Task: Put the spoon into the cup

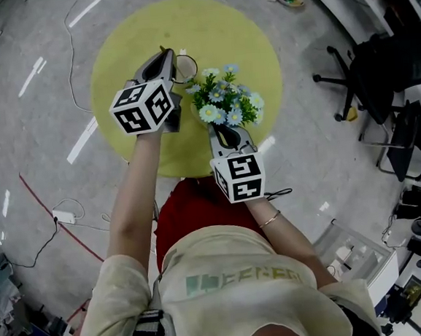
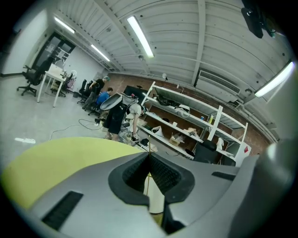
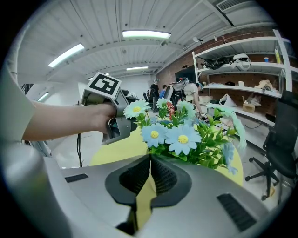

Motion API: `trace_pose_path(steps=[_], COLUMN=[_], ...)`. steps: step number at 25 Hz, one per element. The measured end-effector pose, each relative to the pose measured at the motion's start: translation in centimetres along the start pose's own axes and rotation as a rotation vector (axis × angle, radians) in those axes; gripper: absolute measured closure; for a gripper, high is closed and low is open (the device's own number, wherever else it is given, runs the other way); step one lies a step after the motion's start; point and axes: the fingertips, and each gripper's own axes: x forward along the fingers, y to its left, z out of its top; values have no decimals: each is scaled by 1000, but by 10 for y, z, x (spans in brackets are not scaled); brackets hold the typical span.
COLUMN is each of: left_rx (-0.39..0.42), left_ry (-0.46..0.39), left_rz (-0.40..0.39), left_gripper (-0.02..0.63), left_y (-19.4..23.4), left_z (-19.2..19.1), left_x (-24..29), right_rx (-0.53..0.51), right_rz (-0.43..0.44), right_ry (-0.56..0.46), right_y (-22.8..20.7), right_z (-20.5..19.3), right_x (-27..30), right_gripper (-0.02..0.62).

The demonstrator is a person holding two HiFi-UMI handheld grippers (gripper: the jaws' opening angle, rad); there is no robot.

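Head view: left gripper sits over the yellow table, tip just beside the cup. Left gripper view: jaws pinched shut on the thin gold spoon. Right gripper view: right gripper closed, empty, blue flowers just beyond.

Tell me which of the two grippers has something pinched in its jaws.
The left gripper: its shut jaws pinch the spoon. The right gripper, facing the flowers, is shut on nothing.
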Motion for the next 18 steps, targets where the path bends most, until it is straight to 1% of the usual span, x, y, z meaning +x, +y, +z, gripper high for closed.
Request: trace_pose_path(steps=[12, 18], left_rx=[19, 11], left_ry=[9, 19], left_rz=[15, 29], left_gripper=[581, 580], left_y=[7, 11], left_z=[-5, -6], left_x=[9, 10], right_rx=[-1, 0], right_rz=[8, 14], right_ry=[9, 14], right_y=[-3, -4], right_z=[-3, -4], right_x=[2, 0], right_gripper=[558, 558])
